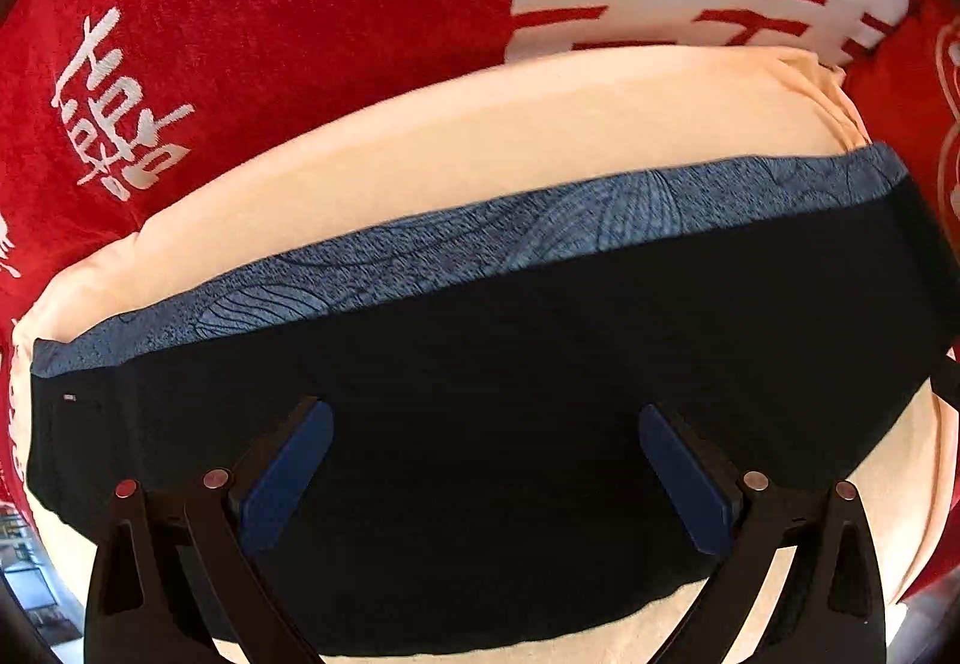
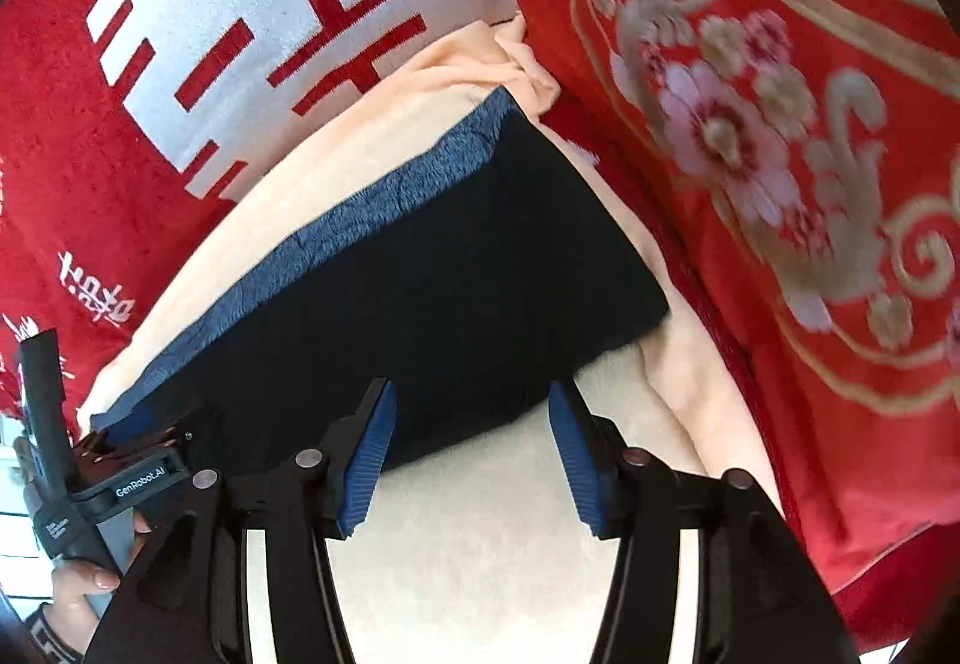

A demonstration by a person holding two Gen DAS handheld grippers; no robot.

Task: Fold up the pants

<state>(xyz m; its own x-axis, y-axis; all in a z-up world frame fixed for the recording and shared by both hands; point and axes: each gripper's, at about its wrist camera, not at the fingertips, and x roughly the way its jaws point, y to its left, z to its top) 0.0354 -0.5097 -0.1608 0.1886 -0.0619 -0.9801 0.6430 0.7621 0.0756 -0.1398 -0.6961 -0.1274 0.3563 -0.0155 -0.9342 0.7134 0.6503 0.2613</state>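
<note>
The pants [image 1: 540, 364] lie folded as a black rectangle with a blue patterned band [image 1: 480, 244] along the far edge, on a peach cushion [image 1: 480, 135]. My left gripper [image 1: 486, 424] is open, its blue pads spread wide just above the black cloth, holding nothing. In the right wrist view the pants [image 2: 420, 292] lie ahead and to the left. My right gripper [image 2: 471, 406] is open over the pants' near edge, empty. The left gripper [image 2: 138, 454] shows there at the pants' left end.
A red blanket with white characters [image 1: 270, 3] lies beyond the cushion. A red quilt with gold and pink flowers [image 2: 780, 153] borders the cushion [image 2: 690, 376] on the right. The person's hand [image 2: 78, 586] holds the left gripper's handle.
</note>
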